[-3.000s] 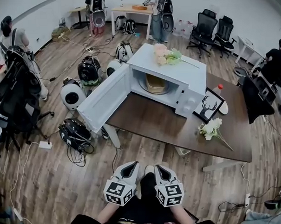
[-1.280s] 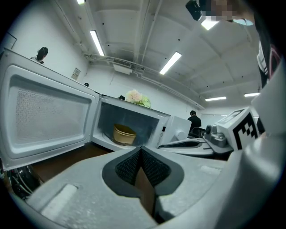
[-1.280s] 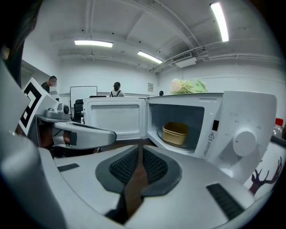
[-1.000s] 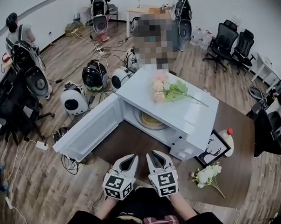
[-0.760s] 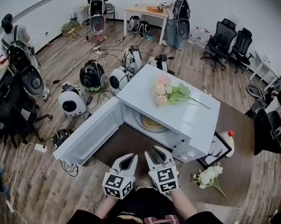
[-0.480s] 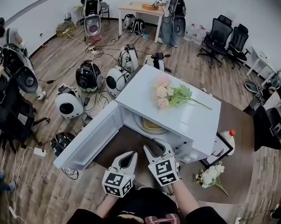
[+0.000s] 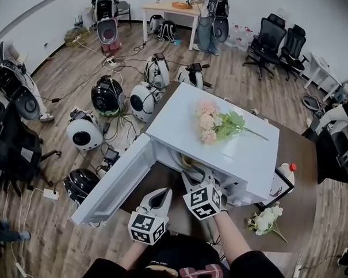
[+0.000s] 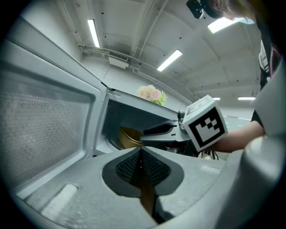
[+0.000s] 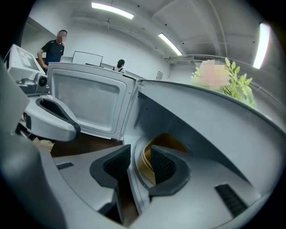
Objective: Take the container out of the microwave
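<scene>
Reaching right gripper (image 7: 196, 178): it is held at the mouth of the microwave (image 7: 179, 121) and points into the cavity. Its jaws stand clearly apart; they have just been opening wide and then closing a little.
Gap of the right jaws: in the right gripper view the rim of the container (image 9: 166, 139) shows through the gap, further inside. No pad presses on it, so nothing is gripped.
Left gripper (image 7: 159, 197): it is just beside the right one, lower and to the left, in front of the open cavity. Its jaws are together with nothing between them.
Container: tan and round, it sits inside the microwave, not yet taken out. From the head view only a small part of it is visible under the top edge.
Door (image 7: 115, 187): swung fully open to the left side.
Table (image 7: 303, 207): dark brown; the microwave stands on it.
Pink flowers (image 7: 215, 123): a bunch with green leaves, lying on top of the microwave.
White flowers (image 7: 263, 222): lying on the table, to the right of the person's right arm.
</scene>
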`<state>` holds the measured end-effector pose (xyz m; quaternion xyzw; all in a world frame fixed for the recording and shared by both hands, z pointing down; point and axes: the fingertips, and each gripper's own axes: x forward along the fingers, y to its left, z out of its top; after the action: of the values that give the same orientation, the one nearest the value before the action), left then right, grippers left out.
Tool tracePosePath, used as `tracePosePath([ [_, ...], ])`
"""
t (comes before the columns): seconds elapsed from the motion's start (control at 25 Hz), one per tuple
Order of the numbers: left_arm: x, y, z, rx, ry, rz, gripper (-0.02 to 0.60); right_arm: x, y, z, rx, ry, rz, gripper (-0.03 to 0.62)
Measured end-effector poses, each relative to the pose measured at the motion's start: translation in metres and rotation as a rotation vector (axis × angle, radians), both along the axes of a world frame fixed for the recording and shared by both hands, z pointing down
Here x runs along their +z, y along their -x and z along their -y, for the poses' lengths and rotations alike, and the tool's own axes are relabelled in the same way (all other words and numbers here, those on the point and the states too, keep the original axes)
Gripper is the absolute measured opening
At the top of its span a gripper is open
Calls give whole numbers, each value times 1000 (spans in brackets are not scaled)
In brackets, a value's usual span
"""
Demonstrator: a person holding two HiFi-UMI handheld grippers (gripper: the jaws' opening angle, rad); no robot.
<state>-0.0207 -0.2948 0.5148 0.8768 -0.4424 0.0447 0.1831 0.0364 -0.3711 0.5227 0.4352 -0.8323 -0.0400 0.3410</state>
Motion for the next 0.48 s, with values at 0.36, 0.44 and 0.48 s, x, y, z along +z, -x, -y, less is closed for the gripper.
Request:
tracePosePath([
  [0.36, 4, 12, 11, -7, 14, 4, 9, 25, 8, 20, -44, 59, -140, 143],
  [0.44, 5, 15, 11, -12, 14, 5, 9, 32, 9, 22, -53, 74, -172, 146],
  [0.48, 5, 16, 12, -14, 14, 5, 9, 35, 8, 23, -56, 82, -188, 161],
])
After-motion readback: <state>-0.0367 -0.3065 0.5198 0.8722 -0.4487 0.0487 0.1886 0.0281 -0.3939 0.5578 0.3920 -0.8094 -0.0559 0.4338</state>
